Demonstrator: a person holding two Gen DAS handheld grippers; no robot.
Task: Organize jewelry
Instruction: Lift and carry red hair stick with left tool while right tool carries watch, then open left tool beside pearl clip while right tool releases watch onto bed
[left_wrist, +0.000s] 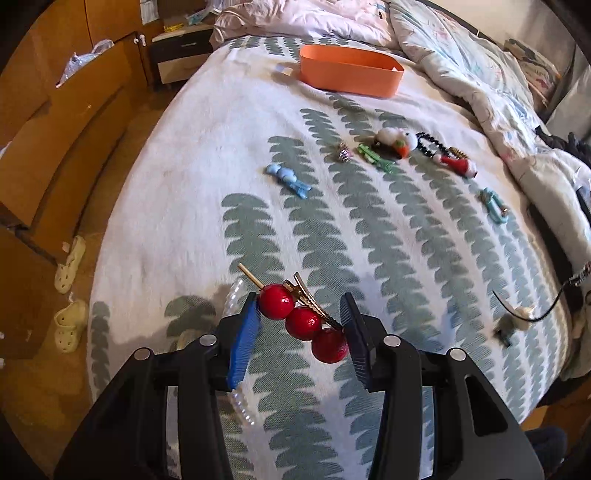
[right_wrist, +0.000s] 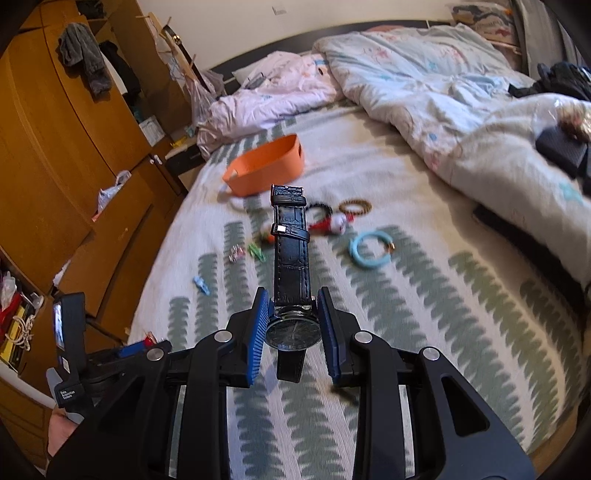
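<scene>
Risk sits nearest in the left gripper (left_wrist: 301, 325): its jaws pinch a red-bead hair clip (left_wrist: 301, 319) only by the end beads, so the string of three beads lies diagonally across the gap with the gold clip riding on top. Any jolt could let it pivot and drop to the bedspread (left_wrist: 406, 277). The right gripper (right_wrist: 291, 328) has its jaws pressed on the round case of a black watch (right_wrist: 291, 280), the strap standing up and away from it; that long strap could swing and lever the smooth case out of the pads. Beyond, loose pieces lie scattered across the middle of the bed: a blue clip (left_wrist: 288, 181), a green clip (left_wrist: 375, 157), a light blue bangle (right_wrist: 369, 251). A low pass could sweep them aside. Farthest, the orange bin (left_wrist: 351, 70) stands on soft bedding, apparently the drop-off, and a clumsy release against its rim could tip it.
</scene>
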